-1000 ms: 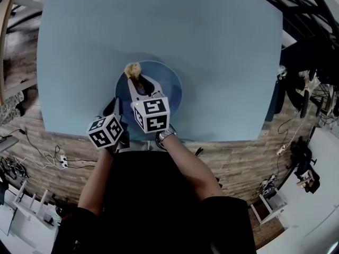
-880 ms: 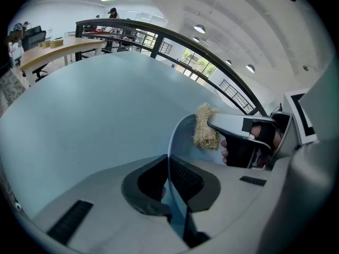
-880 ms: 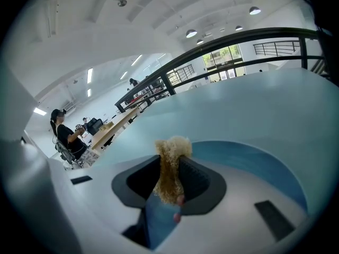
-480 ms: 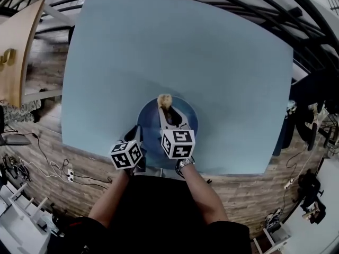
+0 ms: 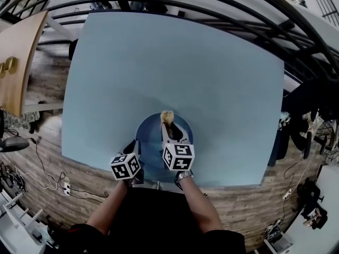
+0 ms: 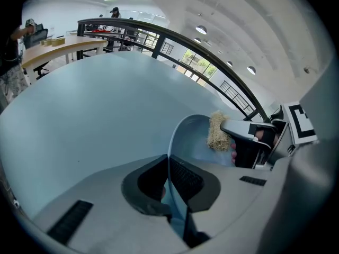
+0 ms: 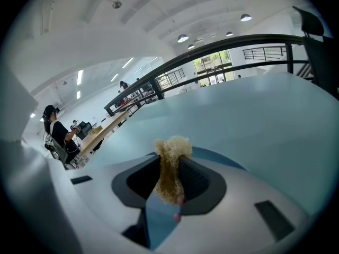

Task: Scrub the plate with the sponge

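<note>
- Grey left gripper [image 5: 132, 148] is clamped on the plate [image 5: 150, 153]. Its ribbed pads grip either side of the rim at about 8 o'clock of the dish, and the left gripper view shows the thin blue edge running straight between the jaws. That is a narrow hold on a smooth lip, so I judge a hard stroke could make the rim slide or pivot out of it.
- Blue and round, the plate lies at the 6 o'clock edge of the pale-blue table [image 5: 159, 62], close in front of the person. It looks flat, though I cannot tell whether the clamped side is lifted. With the drop so near, a stroke pulled toward 6 o'clock might drag the dish over the edge.
- Right gripper [image 5: 167, 125] reaches over the plate from 6 o'clock toward 12. Its jaws are squeezed on the sponge [image 5: 167, 116], a straw-coloured fibrous scrub pad pinched thin between the pads, with only a tuft poking past the tips. With so little pad showing, pressing down may scrape the jaw tips on the plate, or sideways rubbing may twist the pad loose.
- The sponge sits at the plate's 12 o'clock rim, at the very tip of the right gripper and well apart from the left gripper's hold. A push any further out would run it off the plate onto the table.
</note>
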A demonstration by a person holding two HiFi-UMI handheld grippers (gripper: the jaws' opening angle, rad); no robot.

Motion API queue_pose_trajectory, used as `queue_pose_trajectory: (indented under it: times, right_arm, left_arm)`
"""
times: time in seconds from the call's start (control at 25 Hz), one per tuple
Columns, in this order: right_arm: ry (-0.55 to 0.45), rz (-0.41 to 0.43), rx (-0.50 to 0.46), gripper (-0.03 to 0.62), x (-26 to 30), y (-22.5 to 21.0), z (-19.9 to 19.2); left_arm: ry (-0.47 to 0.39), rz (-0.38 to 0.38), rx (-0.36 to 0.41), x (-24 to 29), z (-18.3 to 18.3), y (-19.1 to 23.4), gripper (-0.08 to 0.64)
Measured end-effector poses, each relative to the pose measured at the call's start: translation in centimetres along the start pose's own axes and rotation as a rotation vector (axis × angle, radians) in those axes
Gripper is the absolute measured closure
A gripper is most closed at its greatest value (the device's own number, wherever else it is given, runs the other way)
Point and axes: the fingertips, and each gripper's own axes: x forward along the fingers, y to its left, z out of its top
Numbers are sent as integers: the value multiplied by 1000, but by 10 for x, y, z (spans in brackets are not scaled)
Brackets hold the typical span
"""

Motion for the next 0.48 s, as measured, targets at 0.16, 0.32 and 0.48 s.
queue_pose_trajectory:
  times: [0.16,0.32,0.48]
  right_arm:
    - [-12,-22,15,489,-4,-10,2]
    - [-12,-42,16,489,-9,-20,1]
    - [-16,-69,28,489,-14,-30,1]
  left_arm:
    - [0,-4,-1,1,1,0,554]
    - [-2,-5,0,3,0,-2,554]
    - [-6,-4,3,4,2,-2,554]
